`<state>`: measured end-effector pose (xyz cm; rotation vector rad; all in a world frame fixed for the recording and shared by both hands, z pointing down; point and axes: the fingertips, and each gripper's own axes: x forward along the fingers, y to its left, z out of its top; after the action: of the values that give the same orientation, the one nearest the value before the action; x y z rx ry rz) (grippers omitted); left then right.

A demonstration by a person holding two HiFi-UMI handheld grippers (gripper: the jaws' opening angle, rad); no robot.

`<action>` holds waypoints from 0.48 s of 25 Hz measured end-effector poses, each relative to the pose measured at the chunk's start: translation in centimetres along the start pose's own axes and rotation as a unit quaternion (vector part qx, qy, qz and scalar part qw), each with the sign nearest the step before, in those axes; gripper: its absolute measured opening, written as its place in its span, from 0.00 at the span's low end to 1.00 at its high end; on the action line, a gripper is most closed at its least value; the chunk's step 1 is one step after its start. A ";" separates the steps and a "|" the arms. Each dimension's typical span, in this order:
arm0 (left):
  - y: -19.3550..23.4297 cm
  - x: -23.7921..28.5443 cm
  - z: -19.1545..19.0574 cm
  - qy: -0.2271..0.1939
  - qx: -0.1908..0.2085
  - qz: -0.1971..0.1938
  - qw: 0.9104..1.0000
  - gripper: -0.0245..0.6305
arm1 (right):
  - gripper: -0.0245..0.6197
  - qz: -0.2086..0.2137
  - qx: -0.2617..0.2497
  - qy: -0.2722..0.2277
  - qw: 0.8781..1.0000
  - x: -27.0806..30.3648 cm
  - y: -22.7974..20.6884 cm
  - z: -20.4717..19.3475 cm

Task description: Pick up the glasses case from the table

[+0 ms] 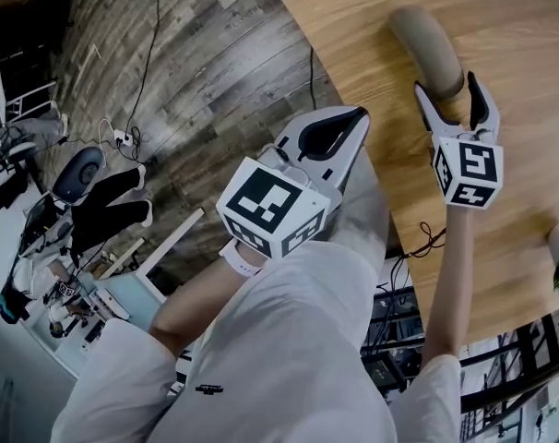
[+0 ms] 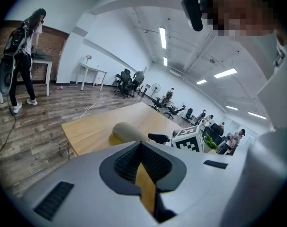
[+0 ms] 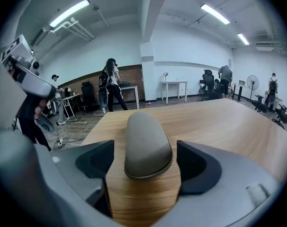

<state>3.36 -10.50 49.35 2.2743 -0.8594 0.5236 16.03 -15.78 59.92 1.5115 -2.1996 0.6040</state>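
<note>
Right gripper view shows the grey glasses case (image 3: pixel 147 143) lying on the wooden table (image 3: pixel 238 126). Its near end sits between the right gripper's (image 3: pixel 146 176) wide-spread jaws, and neither pad touches it. In the head view those jaws partly cover that end. The left gripper (image 1: pixel 330 132), at the table's edge, has its jaws closed together on nothing.
</note>
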 end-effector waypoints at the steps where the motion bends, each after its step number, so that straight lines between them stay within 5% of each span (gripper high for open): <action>1: 0.5 0.0 0.0 0.002 -0.002 0.000 1.000 0.04 | 0.68 0.001 -0.003 0.003 1.000 0.7 0.2 0.1; 12: 2.5 1.2 -1.7 0.012 -0.017 0.004 1.000 0.04 | 0.68 0.002 -0.047 0.020 0.999 4.3 0.2 -0.8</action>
<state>2.27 -11.30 52.29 2.2296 -0.8597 0.5355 14.54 -18.54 62.91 1.4346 -2.1701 0.5212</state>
